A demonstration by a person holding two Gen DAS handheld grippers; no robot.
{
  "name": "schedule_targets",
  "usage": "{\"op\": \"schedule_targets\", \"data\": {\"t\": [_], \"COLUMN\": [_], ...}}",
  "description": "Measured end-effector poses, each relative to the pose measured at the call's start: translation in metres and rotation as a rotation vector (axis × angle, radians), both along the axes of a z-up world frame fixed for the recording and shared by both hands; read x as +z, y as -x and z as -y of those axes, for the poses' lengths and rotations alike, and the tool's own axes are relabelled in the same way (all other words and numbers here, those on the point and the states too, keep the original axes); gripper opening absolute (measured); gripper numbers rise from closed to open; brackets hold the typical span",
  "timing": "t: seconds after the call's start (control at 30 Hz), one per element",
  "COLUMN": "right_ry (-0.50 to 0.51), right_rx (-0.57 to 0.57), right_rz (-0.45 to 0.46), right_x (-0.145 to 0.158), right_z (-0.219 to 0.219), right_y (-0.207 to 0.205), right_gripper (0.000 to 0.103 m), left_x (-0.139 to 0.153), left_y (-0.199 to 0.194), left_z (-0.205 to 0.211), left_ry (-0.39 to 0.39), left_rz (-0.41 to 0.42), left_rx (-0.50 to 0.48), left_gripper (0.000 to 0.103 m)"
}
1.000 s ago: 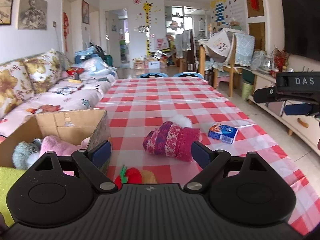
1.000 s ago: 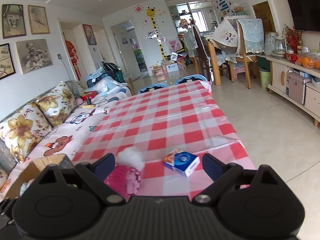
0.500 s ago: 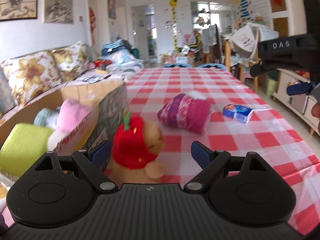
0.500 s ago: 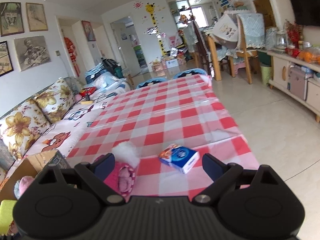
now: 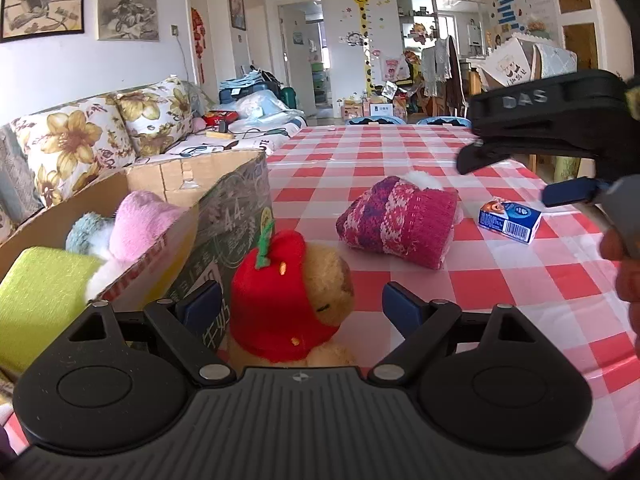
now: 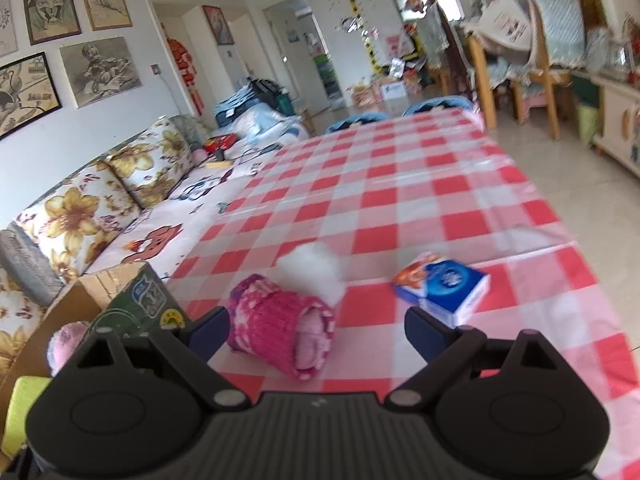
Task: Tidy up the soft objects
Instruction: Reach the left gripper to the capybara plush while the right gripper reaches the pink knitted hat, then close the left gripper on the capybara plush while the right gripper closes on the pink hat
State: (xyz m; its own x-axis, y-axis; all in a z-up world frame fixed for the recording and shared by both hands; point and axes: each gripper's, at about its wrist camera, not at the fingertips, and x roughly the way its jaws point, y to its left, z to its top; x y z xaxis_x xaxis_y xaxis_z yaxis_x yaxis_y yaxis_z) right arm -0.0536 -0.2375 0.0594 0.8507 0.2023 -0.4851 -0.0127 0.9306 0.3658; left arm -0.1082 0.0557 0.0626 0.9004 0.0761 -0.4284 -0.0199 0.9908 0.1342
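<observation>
1. Plush, tan, in a red apple-shaped hood: the bear toy stands upright on the checked tablecloth, just beside the near corner of the cardboard box. It sits between the fingers of the left gripper, whose jaws are spread wide on either side of it; neither pad appears to press on it. Nothing is held.
2. Cardboard box, landmark: set at the sofa-side edge of the table. Inside it are a pink plush piece, a bluish fluffy one and a yellow-green soft block.
3. Knitted pink-and-purple hat with a white pompom lies on its side, farther from the box than the bear. The right gripper frames it, jaws wide apart and clear of it; whether the left-hand pad brushes the knit cannot be told.
4. Blue tissue packet, farthest from the box, beside the hat and apart from it.
5. Step judged in hand: both grippers lined up for a pick, with the bear and the hat not yet boxed.
6. Next move calls for closing gently on the bear's hooded middle, lifting it clear of the box wall, then carrying it over the rim.
</observation>
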Motion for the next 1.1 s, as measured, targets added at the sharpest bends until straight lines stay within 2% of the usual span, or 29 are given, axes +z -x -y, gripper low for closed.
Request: {"op": "schedule_targets", "data": {"t": [0.13, 0.43, 0.7, 0.77, 0.8, 0.83, 0.97, 1.1], "right_ry": [-0.007, 0.0, 0.074, 0.085, 0.077, 0.074, 0.084, 0.074], "right_rx": [0.033, 0.121, 0.153, 0.155, 0.166, 0.177, 0.18, 0.182], "right_rz": [-0.016, -0.018, -0.003, 0.004, 0.003, -0.006, -0.01, -0.014], "right_x": [-0.006, -0.017, -0.03, -0.031, -0.032, -0.033, -0.035, -0.034], "right_z": [-0.003, -0.015, -0.037, -0.04, -0.04, -0.041, -0.041, -0.039], "right_y": [-0.017, -0.048, -0.068, -0.069, -0.07, -0.072, -0.072, -0.07], "right_gripper": [0.095, 0.102, 0.102, 0.099, 0.094, 0.087, 0.08, 0.073], "left_x": [-0.004, -0.007, -0.012, -0.013, -0.013, -0.012, -0.009, -0.007], "left_y": [-0.006, -0.007, -0.01, -0.011, -0.011, -0.011, -0.014, -0.015], "left_z": [-0.001, 0.0, 0.001, 0.001, 0.001, 0.001, -0.004, -0.006], "left_ry": [-0.01, -0.038, -0.08, -0.092, -0.096, -0.098, -0.083, -0.074], "left_rz": [-0.031, -0.034, -0.033, -0.031, -0.03, -0.029, -0.027, -0.027], "left_rx": [-0.016, -0.044, -0.07, -0.071, -0.07, -0.068, -0.056, -0.055], "left_gripper": [0.103, 0.103, 0.103, 0.1, 0.098, 0.092, 0.077, 0.074]}}
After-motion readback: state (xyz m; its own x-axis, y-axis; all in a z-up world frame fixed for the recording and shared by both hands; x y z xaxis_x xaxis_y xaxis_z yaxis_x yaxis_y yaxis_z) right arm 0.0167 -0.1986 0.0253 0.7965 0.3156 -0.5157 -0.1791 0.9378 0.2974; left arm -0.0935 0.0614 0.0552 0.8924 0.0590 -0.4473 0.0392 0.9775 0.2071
